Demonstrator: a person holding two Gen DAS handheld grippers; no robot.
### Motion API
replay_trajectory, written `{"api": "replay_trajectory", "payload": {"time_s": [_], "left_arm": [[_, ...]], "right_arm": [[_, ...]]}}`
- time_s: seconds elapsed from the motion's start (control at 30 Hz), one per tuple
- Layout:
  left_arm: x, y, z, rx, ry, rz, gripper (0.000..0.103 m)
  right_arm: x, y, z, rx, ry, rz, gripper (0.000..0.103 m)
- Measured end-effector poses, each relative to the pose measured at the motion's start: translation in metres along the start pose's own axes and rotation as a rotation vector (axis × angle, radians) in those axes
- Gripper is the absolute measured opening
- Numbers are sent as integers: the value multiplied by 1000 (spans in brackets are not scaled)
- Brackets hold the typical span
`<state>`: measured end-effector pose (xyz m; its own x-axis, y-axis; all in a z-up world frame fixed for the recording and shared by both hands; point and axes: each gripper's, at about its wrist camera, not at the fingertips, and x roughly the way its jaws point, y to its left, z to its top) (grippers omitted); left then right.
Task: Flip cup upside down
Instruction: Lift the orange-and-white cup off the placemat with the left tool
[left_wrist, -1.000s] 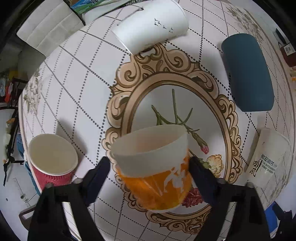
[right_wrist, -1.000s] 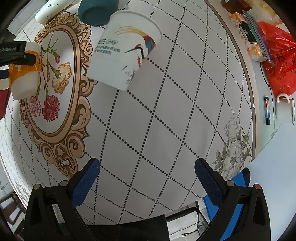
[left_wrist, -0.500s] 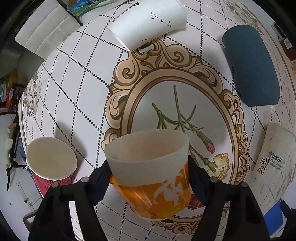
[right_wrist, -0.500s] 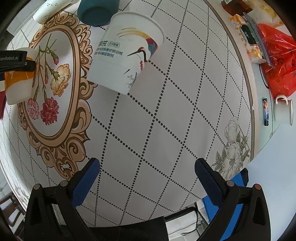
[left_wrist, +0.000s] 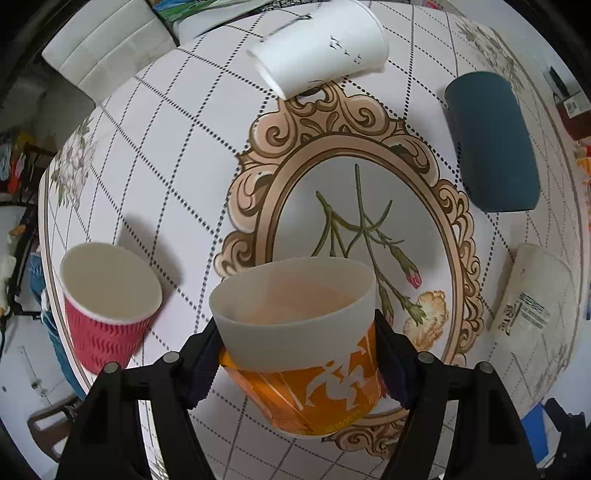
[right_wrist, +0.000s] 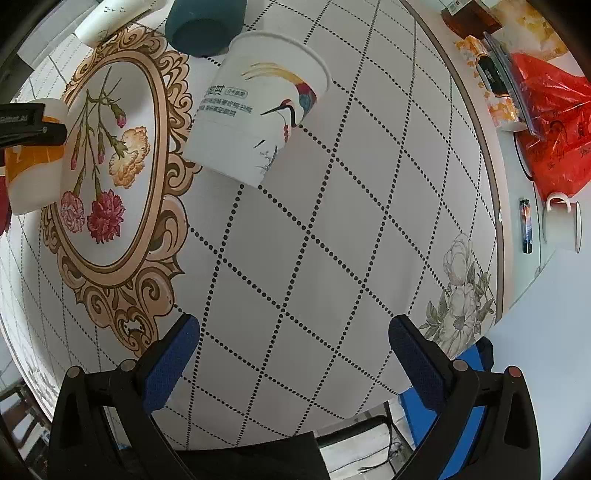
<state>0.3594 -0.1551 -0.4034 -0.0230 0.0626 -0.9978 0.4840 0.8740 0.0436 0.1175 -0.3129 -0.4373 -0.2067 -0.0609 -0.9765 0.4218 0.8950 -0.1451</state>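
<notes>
So the orange-and-white paper cup (left_wrist: 299, 343) was gripped by the left gripper (left_wrist: 297, 354), with a dark pad pressed in on each side of the cup wall. It was held mouth-up, near the camera, over the near end of the oval flower print on the round patterned tablecloth (left_wrist: 177, 155). Whether the base was touching the cloth or just off it couldn't really be told.

Progress-wise: the grab looked done, the flip not. The open rim was facing up, so the whole turn-over and set-down was left.

The right gripper (right_wrist: 293, 354) was spread wide with nothing between its blue pads, hovering over bare cloth at the near right.

Other stuff noted around: a red ribbed paper cup (left_wrist: 107, 306) upright at the left, a white paper cup (left_wrist: 317, 48) at the far side, a dark teal cup (left_wrist: 495, 140) far right, and a white crane-print paper cup (right_wrist: 255, 114) on the right, apparently already mouth-down.
</notes>
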Motion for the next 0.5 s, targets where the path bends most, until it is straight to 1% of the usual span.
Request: {"api": "replay_trajectory", "payload": {"time_s": [0.23,0.33,0.4,0.5], "left_arm": [[-17,14,-31,-55,10,-16,72],[-23,20,-55,-103,30,-44,72],[-33,15,-67,-127,43,-60,72],[-35,11,-96,-170,62,-92,72]], "right_arm": [[-12,1,-5,-28,-22,29,103],[-16,2,-9,-50,-26,43,103],[-19,0,-12,-69,-30,51,103],[-21,-3,-17,-101,-38,56,103]]}}
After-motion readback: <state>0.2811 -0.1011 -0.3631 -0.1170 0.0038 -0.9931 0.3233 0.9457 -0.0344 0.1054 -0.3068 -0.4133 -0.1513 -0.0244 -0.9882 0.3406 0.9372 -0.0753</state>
